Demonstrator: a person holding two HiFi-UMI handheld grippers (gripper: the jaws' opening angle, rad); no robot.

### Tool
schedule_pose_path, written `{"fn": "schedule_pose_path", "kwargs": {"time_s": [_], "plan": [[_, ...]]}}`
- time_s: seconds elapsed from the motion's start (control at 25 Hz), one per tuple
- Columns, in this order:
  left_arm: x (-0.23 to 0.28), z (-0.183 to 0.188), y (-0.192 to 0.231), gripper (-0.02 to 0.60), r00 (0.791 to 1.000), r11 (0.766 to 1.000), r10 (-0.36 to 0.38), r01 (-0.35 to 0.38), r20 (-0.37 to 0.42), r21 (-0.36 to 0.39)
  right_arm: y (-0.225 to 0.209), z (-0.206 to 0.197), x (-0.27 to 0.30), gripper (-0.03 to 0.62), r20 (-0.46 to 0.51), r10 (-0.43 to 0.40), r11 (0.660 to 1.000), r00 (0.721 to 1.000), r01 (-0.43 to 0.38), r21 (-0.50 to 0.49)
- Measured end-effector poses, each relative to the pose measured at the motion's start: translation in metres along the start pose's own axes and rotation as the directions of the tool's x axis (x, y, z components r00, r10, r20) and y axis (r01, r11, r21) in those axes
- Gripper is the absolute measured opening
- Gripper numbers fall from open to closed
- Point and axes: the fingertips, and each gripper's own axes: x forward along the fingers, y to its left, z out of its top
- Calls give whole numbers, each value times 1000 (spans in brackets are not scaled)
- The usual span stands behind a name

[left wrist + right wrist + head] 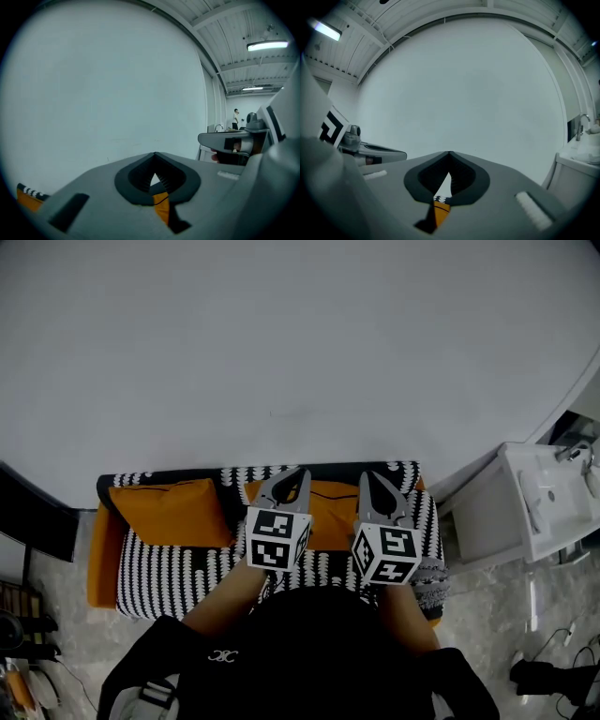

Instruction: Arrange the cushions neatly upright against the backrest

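Note:
A small sofa [169,573] with a black-and-white striped cover stands against the white wall. One orange cushion [173,512] leans on the backrest at the left. A second orange cushion [330,510] lies at the backrest between my two grippers. My left gripper [289,480] is shut above that cushion's left end, and the right gripper [379,484] is shut above its right end. In the left gripper view the jaws [154,155] meet at the tip, with orange fabric [162,207] showing below them. The right gripper view shows the same: shut jaws [449,154] over orange fabric [440,213].
A white sink cabinet [548,502] stands just right of the sofa. The sofa's orange armrest [101,559] is at the left and a grey patterned cloth [429,577] at its right end. A distant person [236,118] stands beyond the sink. Cables lie on the floor [553,643].

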Motion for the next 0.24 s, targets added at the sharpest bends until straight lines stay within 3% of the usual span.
{"fn": "schedule_pose_path", "kwargs": {"time_s": [0.24], "plan": [[3,-3,7,8,1000,1000,7,-8,-12,-8,4,0,8,6,-7,11,1000,1000,-11,-3]]}}
